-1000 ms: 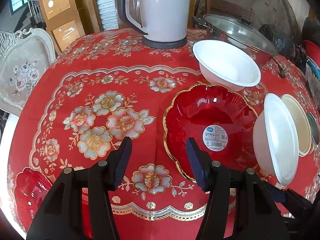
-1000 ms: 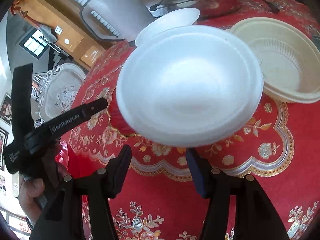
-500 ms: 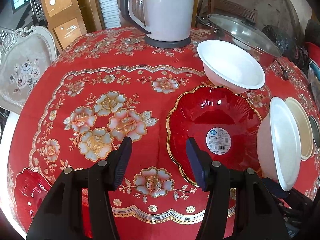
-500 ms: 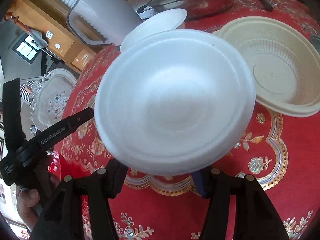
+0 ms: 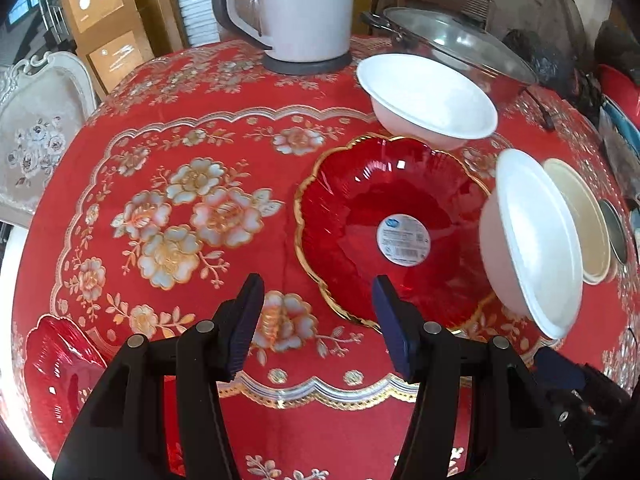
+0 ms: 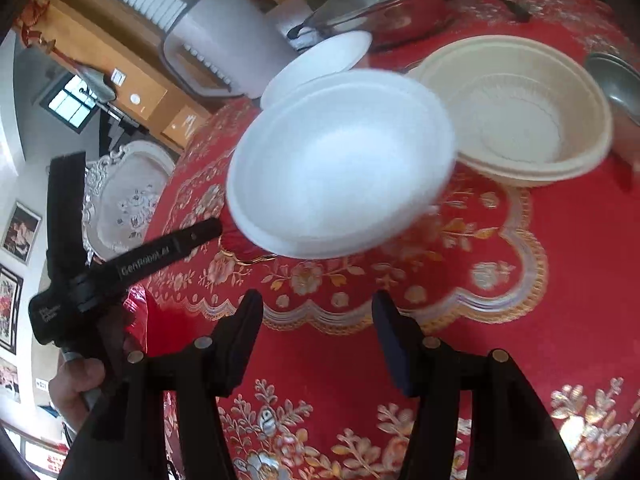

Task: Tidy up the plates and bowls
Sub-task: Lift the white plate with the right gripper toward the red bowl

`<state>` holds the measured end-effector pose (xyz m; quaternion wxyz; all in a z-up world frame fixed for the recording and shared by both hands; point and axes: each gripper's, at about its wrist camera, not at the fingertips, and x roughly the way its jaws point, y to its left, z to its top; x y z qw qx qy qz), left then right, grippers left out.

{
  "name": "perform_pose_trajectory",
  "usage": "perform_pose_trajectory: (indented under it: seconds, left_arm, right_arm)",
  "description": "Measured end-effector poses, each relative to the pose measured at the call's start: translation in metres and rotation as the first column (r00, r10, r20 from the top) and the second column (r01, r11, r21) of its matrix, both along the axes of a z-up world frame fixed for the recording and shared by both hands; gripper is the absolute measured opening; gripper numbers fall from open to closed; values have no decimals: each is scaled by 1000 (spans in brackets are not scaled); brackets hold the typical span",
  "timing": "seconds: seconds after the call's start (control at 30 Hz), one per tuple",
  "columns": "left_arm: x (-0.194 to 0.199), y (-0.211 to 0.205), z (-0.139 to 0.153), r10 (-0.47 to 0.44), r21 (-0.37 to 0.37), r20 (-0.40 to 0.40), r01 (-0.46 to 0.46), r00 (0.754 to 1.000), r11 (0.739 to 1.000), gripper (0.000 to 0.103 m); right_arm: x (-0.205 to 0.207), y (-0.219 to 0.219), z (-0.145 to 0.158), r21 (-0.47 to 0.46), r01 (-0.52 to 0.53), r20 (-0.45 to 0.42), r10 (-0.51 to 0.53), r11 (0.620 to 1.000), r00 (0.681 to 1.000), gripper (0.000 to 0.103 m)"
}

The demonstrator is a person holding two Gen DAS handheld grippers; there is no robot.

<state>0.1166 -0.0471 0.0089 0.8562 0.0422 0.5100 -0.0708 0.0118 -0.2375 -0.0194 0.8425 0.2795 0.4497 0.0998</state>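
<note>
A white foam bowl (image 6: 340, 160) stands tilted on the right part of the red gold-rimmed plate (image 5: 384, 220); it also shows in the left wrist view (image 5: 532, 240). My right gripper (image 6: 316, 320) is open and empty, just in front of the bowl and apart from it. My left gripper (image 5: 316, 316) is open and empty above the red tablecloth, at the plate's near edge. A second white bowl (image 5: 424, 100) sits behind the plate. A cream bowl (image 6: 516, 108) sits to the right. A small red dish (image 5: 60, 364) lies at the near left table edge.
A white kettle (image 5: 304, 8) stands at the back of the round table. A steel pot with a glass lid (image 5: 452, 40) is at the back right. A metal bowl (image 6: 616, 80) sits beside the cream bowl. A white chair (image 5: 36, 128) stands at the left.
The right gripper's jaws opened and drew back from the white foam bowl, which now rests tilted on the red plate. The left gripper rose slightly and stayed open.
</note>
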Motion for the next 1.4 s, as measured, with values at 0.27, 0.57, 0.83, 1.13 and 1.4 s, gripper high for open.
perform_pose_trajectory:
  seconds: [0.27,0.57,0.83,1.13,1.4]
  left_arm:
    - [-3,-8,21,-3,-40,35,4,999,999,56]
    - [6,-22,40,-21,-107,18,23,1000,994,56]
    - [23,-57,49,-58,-82,24,60,998,995,56]
    - [29,-90,38,-126,-49,-10,125,992,991,56]
    - [31,-102,22,-144,-13,-56,143,988,990,56]
  right_arm:
    - [-10,-30,0,63,98,5,-99,993,995,61]
    - [0,-37,1,81,138,10,-139,987,990,61]
    - [15,-44,-11,172,184,-40,-180,968,983,61]
    - [20,-47,-5,171,187,-14,-188,967,982,61]
    - [23,-45,-6,161,174,-5,-176,971,984,61]
